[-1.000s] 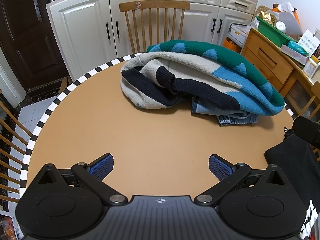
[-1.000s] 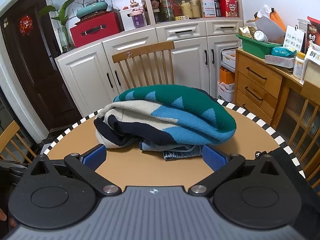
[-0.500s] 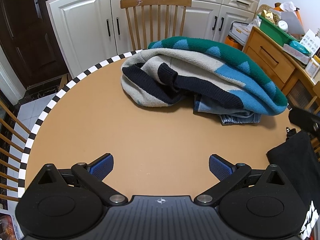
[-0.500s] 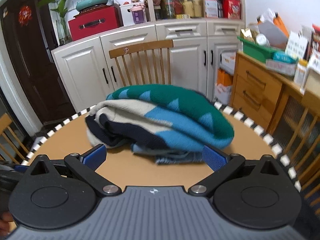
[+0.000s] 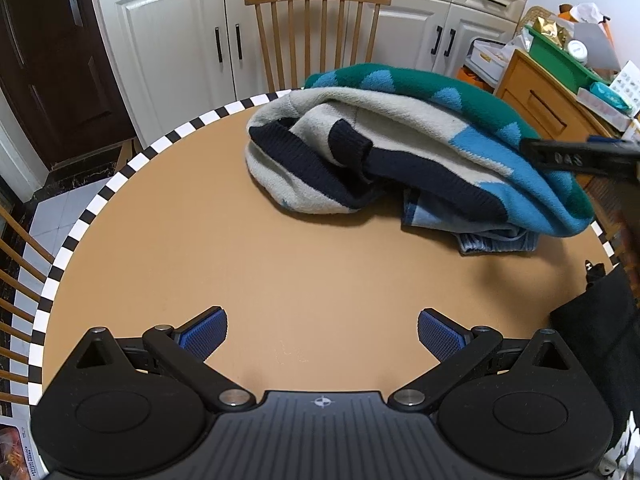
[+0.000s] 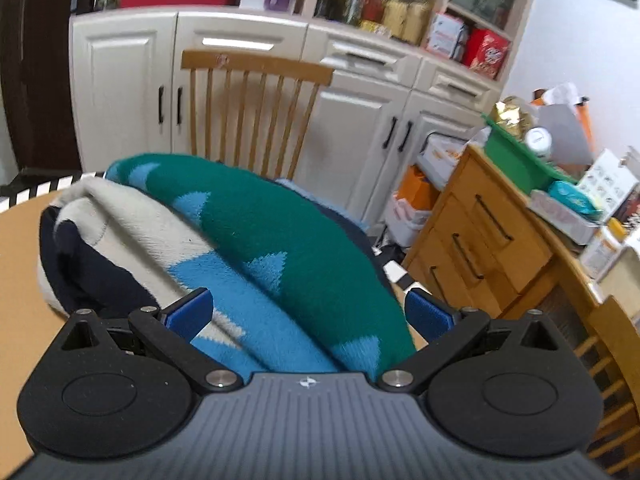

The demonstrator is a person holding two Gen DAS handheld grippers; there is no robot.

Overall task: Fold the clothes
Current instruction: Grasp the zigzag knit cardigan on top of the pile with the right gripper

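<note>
A bunched knit sweater (image 5: 420, 140) in green, blue, cream and navy lies at the far right of the round table (image 5: 240, 264), on top of a folded pair of jeans (image 5: 496, 240). My left gripper (image 5: 322, 330) is open and empty, low over the near table. My right gripper (image 6: 308, 312) is open with its fingers on either side of the sweater (image 6: 280, 248), right above it; it also shows in the left wrist view (image 5: 576, 158) at the sweater's right end. A black garment (image 5: 596, 344) hangs at the table's right edge.
A wooden chair (image 5: 316, 32) stands behind the table against white cabinets (image 5: 168, 36). A wooden drawer unit (image 6: 488, 240) with clutter on top stands to the right. Another chair's slats (image 5: 16, 264) show at the left.
My right gripper has moved forward and up over the sweater, which now fills the space between its fingers. My left gripper has stayed nearly still.
</note>
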